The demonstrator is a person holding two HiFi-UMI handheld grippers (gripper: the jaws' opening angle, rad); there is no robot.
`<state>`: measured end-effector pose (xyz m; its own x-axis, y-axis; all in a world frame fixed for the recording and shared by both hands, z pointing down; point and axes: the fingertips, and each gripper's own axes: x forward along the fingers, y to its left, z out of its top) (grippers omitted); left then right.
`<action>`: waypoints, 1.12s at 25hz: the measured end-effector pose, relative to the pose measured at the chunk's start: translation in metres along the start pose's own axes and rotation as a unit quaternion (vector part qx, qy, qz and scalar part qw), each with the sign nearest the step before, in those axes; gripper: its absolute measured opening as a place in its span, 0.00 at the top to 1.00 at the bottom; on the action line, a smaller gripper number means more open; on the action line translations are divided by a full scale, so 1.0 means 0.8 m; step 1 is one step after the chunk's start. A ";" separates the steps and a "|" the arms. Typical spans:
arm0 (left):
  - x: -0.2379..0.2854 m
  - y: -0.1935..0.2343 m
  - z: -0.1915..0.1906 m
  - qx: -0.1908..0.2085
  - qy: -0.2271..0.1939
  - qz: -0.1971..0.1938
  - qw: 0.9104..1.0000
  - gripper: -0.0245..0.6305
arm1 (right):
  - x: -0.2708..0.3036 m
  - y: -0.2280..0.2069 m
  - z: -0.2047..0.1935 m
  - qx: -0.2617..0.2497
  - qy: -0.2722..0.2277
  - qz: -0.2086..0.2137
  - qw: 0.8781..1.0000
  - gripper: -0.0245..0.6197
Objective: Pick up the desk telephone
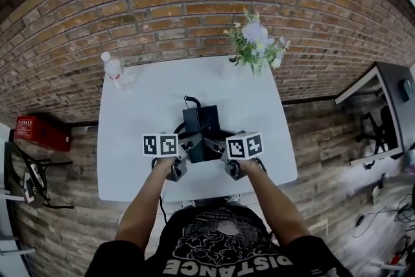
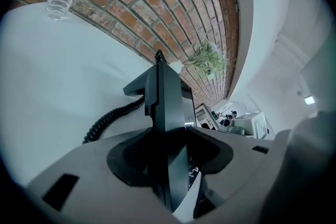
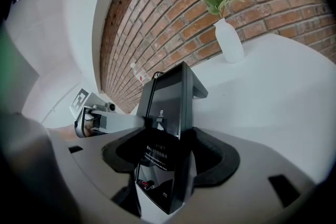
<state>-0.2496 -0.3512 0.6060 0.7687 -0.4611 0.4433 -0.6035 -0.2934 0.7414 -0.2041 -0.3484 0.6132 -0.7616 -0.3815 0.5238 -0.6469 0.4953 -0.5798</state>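
I have both grippers on the telephone [image 1: 201, 130], which sits at the middle of the white table [image 1: 130, 139], toward its near edge, with its black body running near to far. My left gripper [image 1: 188, 147] has come in from the left side, and in the left gripper view the phone's thin dark edge stands upright in the slot between the jaws, which are pinching it from both sides while standing fairly wide. My right gripper [image 1: 224, 148] meets the phone from the right. In the right gripper view its jaws clamp the glossy panel with the small printed label, the pads pressed against either face. From that same view I can see the other gripper reaching in at the phone's far side. The marker cubes [image 1: 160, 144] ride on top of each gripper, just near of the phone. The coiled cord [image 2: 110, 120] curls off the phone's left side and lies on the table. I cannot tell from any view whether the phone's base has left the tabletop. At the far left corner of the table stands a clear plastic bottle [image 1: 115, 71], and at the far right edge a white vase of flowers [image 1: 256, 42], both well apart from the phone. A brick wall [image 1: 194, 3] runs behind the table, and a red box [image 1: 42, 133] sits on the wooden floor to the left.
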 end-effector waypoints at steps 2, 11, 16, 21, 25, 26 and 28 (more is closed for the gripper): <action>0.000 0.000 -0.001 -0.008 -0.004 0.001 1.000 0.66 | -0.001 -0.001 0.000 0.002 -0.003 0.001 1.000 0.55; -0.001 -0.006 -0.002 -0.009 -0.045 0.019 0.999 0.66 | -0.007 0.000 0.000 -0.005 0.000 0.001 1.000 0.56; -0.012 -0.016 0.006 -0.004 -0.070 0.024 0.997 0.66 | -0.013 0.012 0.013 -0.032 -0.004 0.010 0.999 0.56; -0.030 -0.040 0.030 0.025 -0.092 0.028 0.995 0.66 | -0.026 0.032 0.040 -0.056 -0.027 0.020 0.998 0.56; -0.046 -0.063 0.052 0.044 -0.118 0.025 0.992 0.66 | -0.040 0.053 0.068 -0.086 -0.047 0.024 0.995 0.56; -0.050 -0.070 0.057 0.051 -0.124 0.025 0.991 0.66 | -0.045 0.058 0.074 -0.092 -0.054 0.026 0.994 0.56; -0.058 -0.082 0.069 0.070 -0.133 0.029 0.988 0.66 | -0.053 0.069 0.088 -0.102 -0.069 0.031 0.992 0.56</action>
<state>-0.2578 -0.3569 0.5088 0.6597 -0.6796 0.3208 -0.6828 -0.3636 0.6337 -0.2100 -0.3598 0.5149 -0.8066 -0.4417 0.3927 -0.5884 0.6630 -0.4629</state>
